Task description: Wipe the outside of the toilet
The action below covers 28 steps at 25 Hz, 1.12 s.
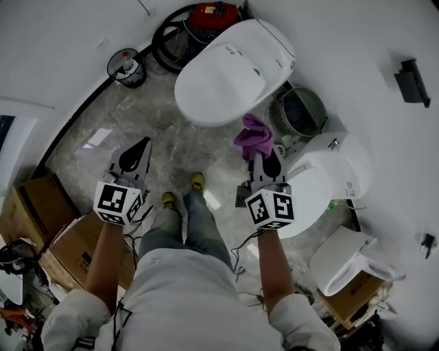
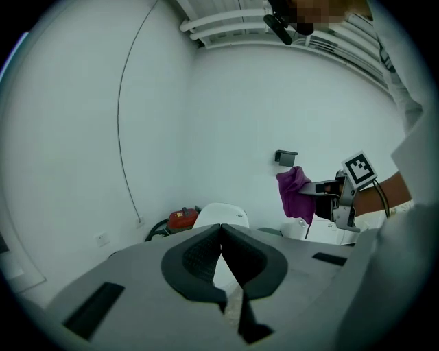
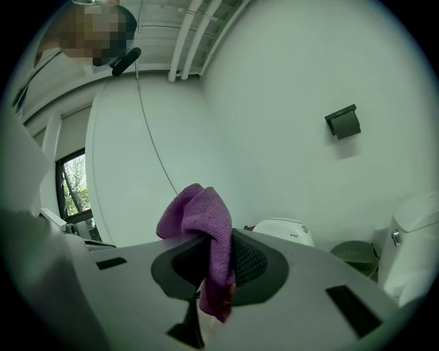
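A white toilet (image 1: 230,72) with its lid down stands at the top of the head view; its lid also shows in the left gripper view (image 2: 221,214) and the right gripper view (image 3: 282,230). My right gripper (image 1: 263,152) is shut on a purple cloth (image 1: 252,135), held up short of the toilet's near right side. The cloth (image 3: 206,236) hangs folded over the jaws in the right gripper view. My left gripper (image 1: 139,152) is shut and holds nothing, left of the toilet over the marble floor. The left gripper view shows the cloth (image 2: 295,192) and the right gripper (image 2: 317,186) from the side.
A second white toilet (image 1: 322,179) and a loose seat part (image 1: 346,257) stand at the right. A green wire bin (image 1: 300,111) sits beside the toilet, a red vacuum with black hose (image 1: 206,17) behind it. Cardboard boxes (image 1: 34,209) lie at the left. A black holder (image 1: 411,82) hangs on the wall.
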Each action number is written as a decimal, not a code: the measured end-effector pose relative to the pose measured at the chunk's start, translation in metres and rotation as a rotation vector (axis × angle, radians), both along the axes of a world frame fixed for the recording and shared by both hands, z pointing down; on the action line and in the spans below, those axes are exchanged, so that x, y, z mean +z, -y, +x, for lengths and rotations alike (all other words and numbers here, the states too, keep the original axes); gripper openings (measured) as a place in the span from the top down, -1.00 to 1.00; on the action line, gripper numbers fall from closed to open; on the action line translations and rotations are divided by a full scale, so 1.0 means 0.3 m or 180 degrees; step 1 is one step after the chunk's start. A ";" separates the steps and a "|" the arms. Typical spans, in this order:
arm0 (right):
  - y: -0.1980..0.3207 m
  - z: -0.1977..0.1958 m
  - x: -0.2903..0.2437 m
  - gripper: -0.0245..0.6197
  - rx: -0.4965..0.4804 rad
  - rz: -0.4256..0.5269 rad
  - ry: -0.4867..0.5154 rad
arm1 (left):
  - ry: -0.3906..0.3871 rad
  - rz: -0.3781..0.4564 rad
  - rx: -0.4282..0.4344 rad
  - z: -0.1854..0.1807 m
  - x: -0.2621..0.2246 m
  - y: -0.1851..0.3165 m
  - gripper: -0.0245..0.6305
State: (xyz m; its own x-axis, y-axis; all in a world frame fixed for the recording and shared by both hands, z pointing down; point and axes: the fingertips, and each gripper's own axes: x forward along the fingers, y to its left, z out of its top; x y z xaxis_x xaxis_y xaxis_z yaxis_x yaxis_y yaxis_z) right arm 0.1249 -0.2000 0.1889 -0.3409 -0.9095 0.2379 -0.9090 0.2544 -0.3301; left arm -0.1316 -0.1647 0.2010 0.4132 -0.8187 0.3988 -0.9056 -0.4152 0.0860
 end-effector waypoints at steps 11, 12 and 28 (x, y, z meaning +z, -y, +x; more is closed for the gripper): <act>0.050 0.047 0.188 0.71 0.0097 -0.0119 -0.0019 | 0.0072 -0.0111 0.0039 0.021 0.210 0.076 0.87; 0.048 0.042 0.205 0.71 0.0106 -0.0121 -0.0045 | 0.0077 -0.0134 0.0029 0.010 0.234 0.071 0.87; -0.015 -0.017 0.535 0.71 0.0328 -0.0066 -0.0134 | 0.0191 -0.0188 0.0013 -0.134 0.598 -0.022 0.87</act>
State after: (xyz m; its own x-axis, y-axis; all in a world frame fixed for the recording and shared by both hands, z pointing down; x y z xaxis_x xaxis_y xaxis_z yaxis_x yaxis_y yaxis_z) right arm 0.1198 -0.1954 0.3493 -0.2350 -0.9340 0.2691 -0.9432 0.1522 -0.2952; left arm -0.1718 -0.1581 0.3804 0.3905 -0.7913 0.4704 -0.9082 -0.4149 0.0560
